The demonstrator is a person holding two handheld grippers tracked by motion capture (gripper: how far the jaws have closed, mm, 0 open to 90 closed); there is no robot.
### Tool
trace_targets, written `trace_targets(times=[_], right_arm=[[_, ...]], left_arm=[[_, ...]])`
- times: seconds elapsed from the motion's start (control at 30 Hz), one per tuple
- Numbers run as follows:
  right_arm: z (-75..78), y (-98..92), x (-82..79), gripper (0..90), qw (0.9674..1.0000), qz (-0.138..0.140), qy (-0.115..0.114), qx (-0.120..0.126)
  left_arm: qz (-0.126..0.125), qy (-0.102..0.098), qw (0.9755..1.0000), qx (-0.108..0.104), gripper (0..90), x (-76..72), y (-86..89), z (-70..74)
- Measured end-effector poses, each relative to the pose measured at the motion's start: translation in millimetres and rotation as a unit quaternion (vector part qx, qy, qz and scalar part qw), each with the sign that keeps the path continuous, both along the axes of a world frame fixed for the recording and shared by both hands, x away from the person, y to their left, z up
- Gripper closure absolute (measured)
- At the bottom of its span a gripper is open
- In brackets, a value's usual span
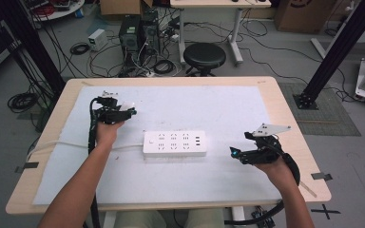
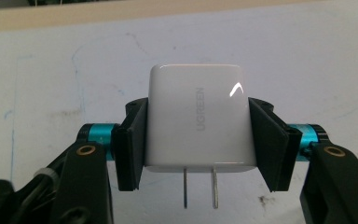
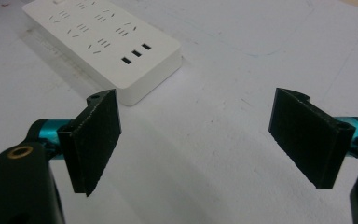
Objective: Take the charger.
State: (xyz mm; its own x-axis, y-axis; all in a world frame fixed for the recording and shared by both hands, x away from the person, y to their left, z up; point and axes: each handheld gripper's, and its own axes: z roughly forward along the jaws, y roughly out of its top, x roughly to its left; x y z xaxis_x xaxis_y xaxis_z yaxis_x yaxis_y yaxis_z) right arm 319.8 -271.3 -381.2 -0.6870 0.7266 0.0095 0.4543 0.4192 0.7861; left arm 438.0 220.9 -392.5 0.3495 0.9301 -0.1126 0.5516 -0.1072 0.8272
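While the power strip (image 1: 175, 143) lies flat near the middle of the bench (image 1: 285, 114), the left gripper (image 1: 123, 112) sits up and to the left of it, its fingers (image 2: 131, 144) pinching a white charger (image 2: 198, 119) by its sides, two prongs pointing toward the camera. Right of the strip, the right gripper (image 1: 234, 153) hangs with fingers (image 3: 95, 140) spread wide on nothing.

Black left claw (image 2: 198, 140), teal pins, brass screws, black right claw (image 3: 205, 140), grey plate
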Motion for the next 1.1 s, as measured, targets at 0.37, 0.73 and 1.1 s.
trace_targets(times=[0.37, 0.73, 1.1], right_arm=[[0.6, -2.0, -7.2, 17.0, 1.0, 0.001, -0.008, 0.006], [-4.0, -1.8, -8.9, 17.0, 0.9999, 0.003, -0.005, 0.008], [1.8, 2.2, -11.2, 17.0, 0.9999, 0.007, -0.001, 0.012]], left_arm=[[-0.094, -0.06, 0.9937, 0.006, 42.6, -34.1, 1.5, 18.6], [-0.182, -0.107, 0.9776, 0.001, 42.7, -63.8, 15.4, 18.1], [-0.237, -0.139, 0.9615, -0.012, 42.7, -90.9, 18.2, 24.4]])
